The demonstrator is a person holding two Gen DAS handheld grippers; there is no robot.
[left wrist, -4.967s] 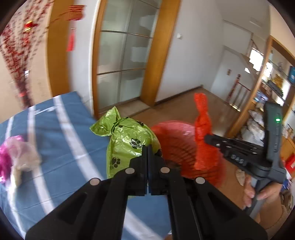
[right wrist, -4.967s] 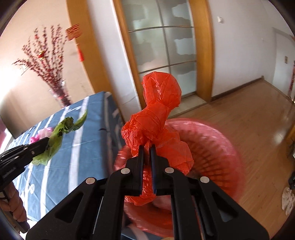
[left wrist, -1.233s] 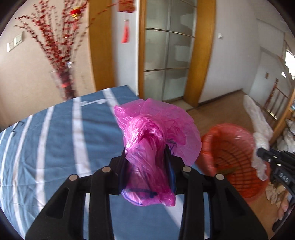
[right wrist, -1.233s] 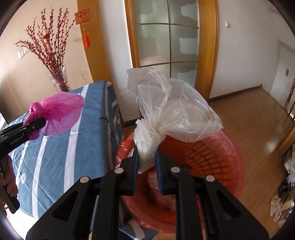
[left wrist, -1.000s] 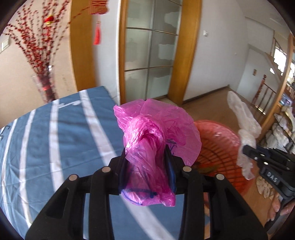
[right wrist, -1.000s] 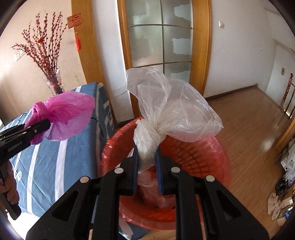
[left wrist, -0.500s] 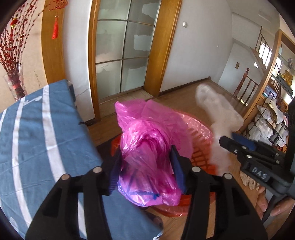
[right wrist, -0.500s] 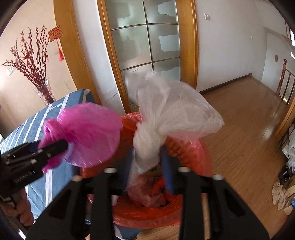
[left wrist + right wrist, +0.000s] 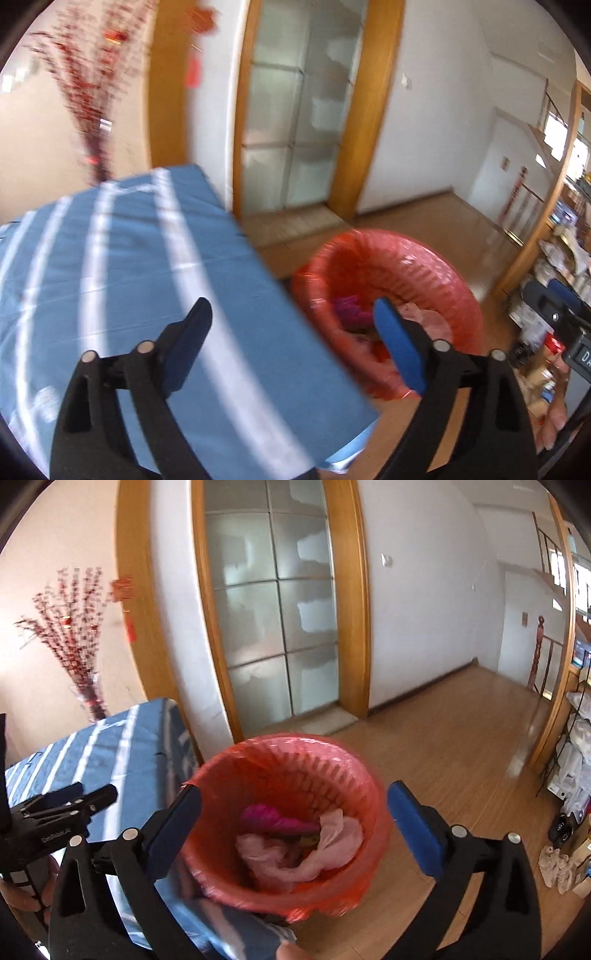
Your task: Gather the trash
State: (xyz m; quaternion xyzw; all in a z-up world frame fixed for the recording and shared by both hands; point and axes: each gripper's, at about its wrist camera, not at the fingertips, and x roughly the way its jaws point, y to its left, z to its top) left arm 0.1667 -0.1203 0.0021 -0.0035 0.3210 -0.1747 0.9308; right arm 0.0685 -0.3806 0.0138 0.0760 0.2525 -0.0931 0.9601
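bin (image 9: 295, 771): red slatted basket with a thin red liner, on the wood floor (image 9: 461, 738) right at the corner of the blue striped table (image 9: 110, 258).
trash: pink bag (image 9: 273, 819) and pale clear bag (image 9: 325, 842) are both down inside the bin, crumpled together with some darker bits I can't make out.
left gripper (image 9: 291, 343): my jaws have just been opening and now stand wide apart, nothing between them. They hang over the table edge, bin just past the right finger.
right gripper (image 9: 295, 823): same deal, jaws have just been opening, spread wide and empty, straddling the bin from above.
right view only: looks straight down into the bin, so both bags show clearly. Left gripper pokes in at the left edge.
left view only: most of the tabletop, plus the right gripper clipped at the right edge with a bit of hand (image 9: 554, 417).
hard to see: left view is smeared with blur, red branches (image 9: 88, 92) are a streak, bin contents just pink blobs.
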